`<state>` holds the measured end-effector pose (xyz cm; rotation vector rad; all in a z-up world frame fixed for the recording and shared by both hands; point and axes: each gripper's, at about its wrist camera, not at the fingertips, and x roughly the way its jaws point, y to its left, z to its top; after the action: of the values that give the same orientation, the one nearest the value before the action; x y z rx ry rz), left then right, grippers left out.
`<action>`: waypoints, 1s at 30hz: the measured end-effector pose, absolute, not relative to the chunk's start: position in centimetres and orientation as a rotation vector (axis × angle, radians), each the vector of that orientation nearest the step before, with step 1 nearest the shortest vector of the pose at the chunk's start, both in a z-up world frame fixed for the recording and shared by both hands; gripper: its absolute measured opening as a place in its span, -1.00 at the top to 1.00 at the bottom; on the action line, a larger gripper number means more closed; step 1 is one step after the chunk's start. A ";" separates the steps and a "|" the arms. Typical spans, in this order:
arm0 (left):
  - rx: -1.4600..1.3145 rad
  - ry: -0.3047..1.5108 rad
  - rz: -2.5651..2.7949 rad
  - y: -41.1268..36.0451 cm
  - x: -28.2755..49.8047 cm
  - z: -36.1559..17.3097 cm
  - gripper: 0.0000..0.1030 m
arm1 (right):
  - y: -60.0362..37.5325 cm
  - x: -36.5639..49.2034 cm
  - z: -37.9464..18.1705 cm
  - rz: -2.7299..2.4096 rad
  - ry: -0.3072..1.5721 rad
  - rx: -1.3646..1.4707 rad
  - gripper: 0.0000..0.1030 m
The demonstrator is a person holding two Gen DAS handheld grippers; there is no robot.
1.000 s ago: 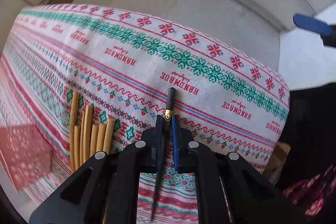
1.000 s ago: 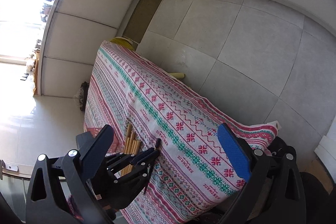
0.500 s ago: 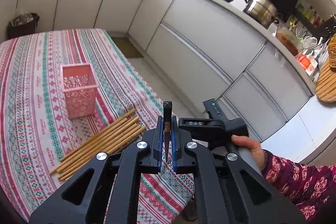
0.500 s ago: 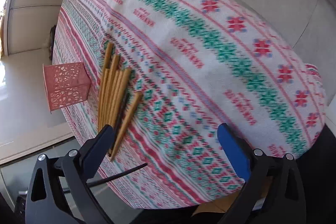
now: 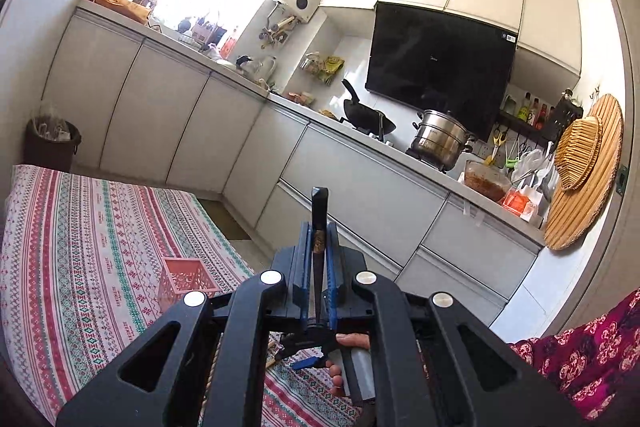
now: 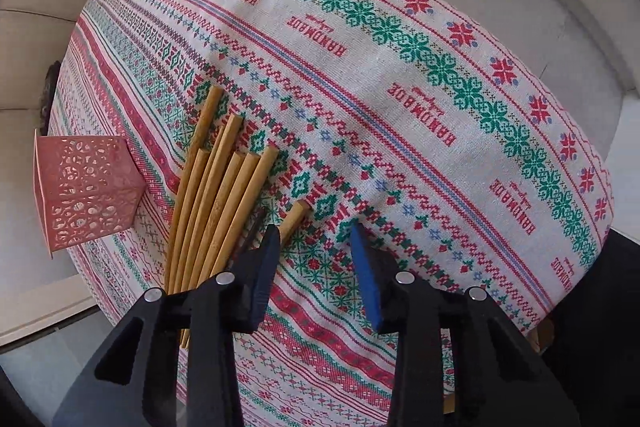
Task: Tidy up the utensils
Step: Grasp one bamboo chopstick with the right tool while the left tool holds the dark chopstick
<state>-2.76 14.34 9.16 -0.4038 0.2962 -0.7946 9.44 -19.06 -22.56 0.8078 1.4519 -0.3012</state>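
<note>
Left gripper [image 5: 318, 247] clenched on a black chopstick [image 5: 319, 227], held upright above the table [image 5: 60, 247], its square end poking past the fingertips. Right gripper [image 6: 314, 251] released, fingers spread, hovering low over the cloth. Bamboo chopsticks [image 6: 216, 203] lie in a bundle just beside its left finger; pink holder [image 6: 86, 193] stands beyond the bundle.

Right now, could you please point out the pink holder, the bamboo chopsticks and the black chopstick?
pink holder [image 6: 90, 193]: right wrist view, perforated side wall.
bamboo chopsticks [image 6: 218, 203]: right wrist view, mid-bundle.
black chopstick [image 5: 319, 215]: left wrist view, upper shaft.
</note>
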 end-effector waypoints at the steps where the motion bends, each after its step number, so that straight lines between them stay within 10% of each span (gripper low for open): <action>1: -0.408 0.289 -0.799 14.5 -2.8 9.0 0.89 | -18.6 10.0 -22.2 -0.316 1.453 0.784 0.32; 10: -0.453 0.257 -0.813 15.5 -2.7 8.3 0.87 | -11.8 12.4 -22.4 -0.365 1.454 0.566 0.32; 16: -0.503 0.284 -0.772 16.2 -2.1 7.6 0.87 | -9.3 12.8 -22.9 -0.230 1.515 0.387 0.85; 30: -0.487 0.334 -0.735 15.4 -1.6 6.8 0.87 | -6.2 12.6 -24.5 -0.145 1.528 0.266 0.84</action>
<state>-1.60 15.42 6.79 -0.4872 0.3336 -0.7348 12.63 -6.22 -24.47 0.2659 1.5277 -0.1454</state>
